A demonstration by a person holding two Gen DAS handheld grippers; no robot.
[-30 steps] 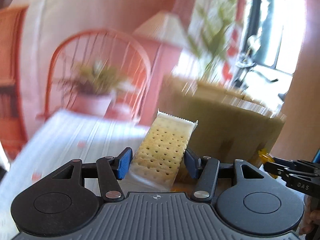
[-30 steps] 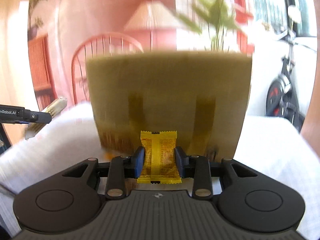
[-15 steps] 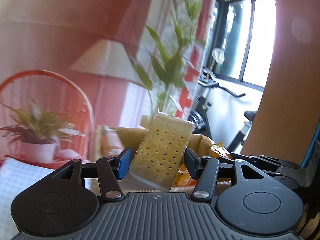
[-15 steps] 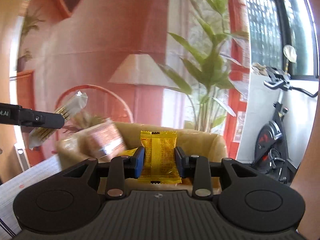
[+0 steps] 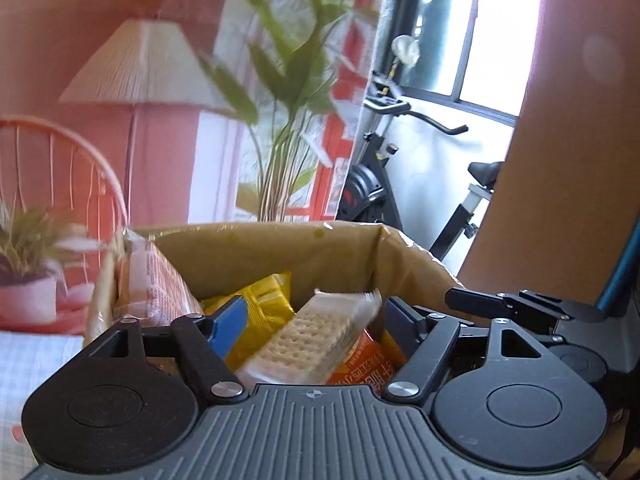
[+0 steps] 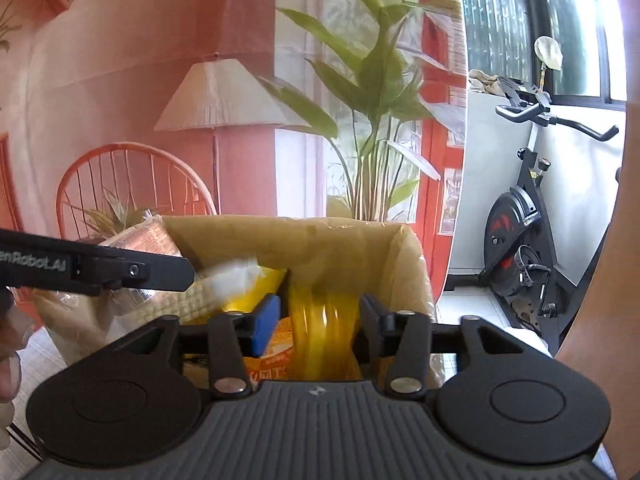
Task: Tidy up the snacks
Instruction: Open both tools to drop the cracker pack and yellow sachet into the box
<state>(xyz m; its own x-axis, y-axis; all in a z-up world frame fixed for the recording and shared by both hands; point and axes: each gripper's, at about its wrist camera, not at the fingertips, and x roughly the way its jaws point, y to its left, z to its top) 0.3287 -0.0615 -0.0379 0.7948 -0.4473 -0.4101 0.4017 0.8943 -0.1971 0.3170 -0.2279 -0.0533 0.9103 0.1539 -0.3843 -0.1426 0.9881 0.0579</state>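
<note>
1. The left tongs (image 5: 308, 320) are opening above the paper bag (image 5: 280, 248), and the cracker pack (image 5: 308, 340) is tilting loose between the spread jaws, touching neither pad. It is likely tumbling onto the snacks already inside the bag; landing on edge, the crackers could be cracking.
2. The right tongs (image 6: 318, 320) are opening too, over the same bag, and the yellow packet (image 6: 320, 320) is blurring downward between the jaws, no longer gripped. With both snacks dropping together, one may be bouncing off the other and sliding toward the bag's rim.
3. The bag is already crowded: a yellow pouch (image 5: 260, 304), an orange pack (image 5: 360, 364) and a wrapped loaf (image 5: 152, 284) are leaning inside it. The loaf is poking above the bag's left rim, so an added load may be pushing it over the edge.
4. The two tongs are hovering close together over the bag, the left arm crossing just beside the right. Pulling back carelessly, they could be knocking each other or snagging the bag's soft rim and tipping it on the tabletop.
</note>
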